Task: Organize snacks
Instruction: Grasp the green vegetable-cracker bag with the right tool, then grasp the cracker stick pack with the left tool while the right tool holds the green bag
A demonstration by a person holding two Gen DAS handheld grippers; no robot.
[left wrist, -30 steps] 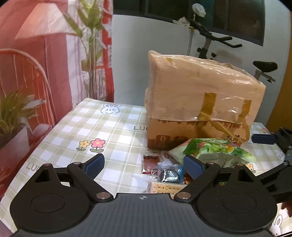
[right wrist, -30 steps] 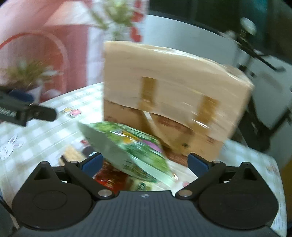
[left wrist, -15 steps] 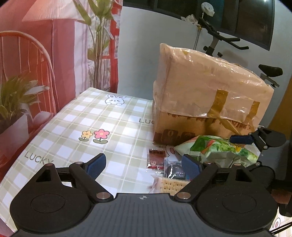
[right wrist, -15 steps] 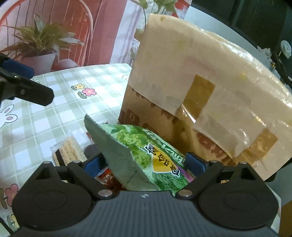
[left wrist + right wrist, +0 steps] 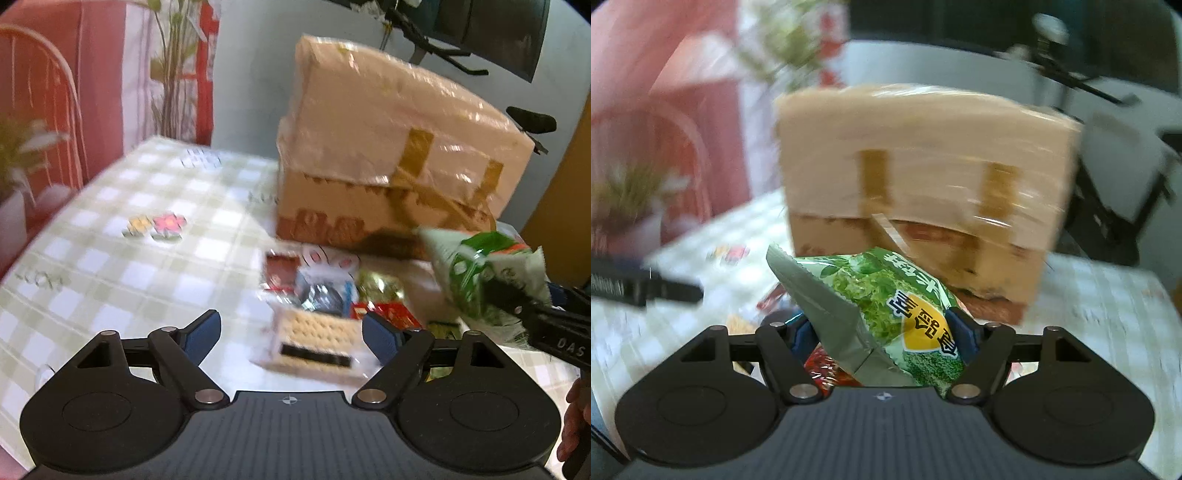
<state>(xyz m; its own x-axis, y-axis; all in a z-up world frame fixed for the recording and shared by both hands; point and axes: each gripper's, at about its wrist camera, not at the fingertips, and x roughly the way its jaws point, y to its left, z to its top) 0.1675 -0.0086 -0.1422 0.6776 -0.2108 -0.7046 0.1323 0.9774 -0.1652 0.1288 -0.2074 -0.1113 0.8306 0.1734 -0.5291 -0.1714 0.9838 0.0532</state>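
Note:
A green snack bag (image 5: 886, 295) stands between the fingers of my right gripper (image 5: 882, 328). Its jaws are closing and both pads press the bag's sides. In the left wrist view the same bag (image 5: 476, 273) hangs above the table in that gripper (image 5: 517, 299). My left gripper (image 5: 291, 328) hovers over a pile of small snacks with its jaws closing. A cracker packet (image 5: 314, 332) lies between its fingers, and the pads do not touch it. One left finger (image 5: 646, 291) shows at the left edge of the right wrist view.
A big taped cardboard box (image 5: 388, 155) stands behind the pile on the checked tablecloth (image 5: 110, 258). The pile holds a red sachet (image 5: 280, 269), a dark round packet (image 5: 321, 295), a gold wrapper (image 5: 380, 288) and a red packet (image 5: 391, 314). Potted plants and an exercise bike stand beyond the table.
My right gripper's jaws have narrowed onto the green bag, which has come up off the table. My left gripper has sunk toward the pile with its jaws a little narrower.

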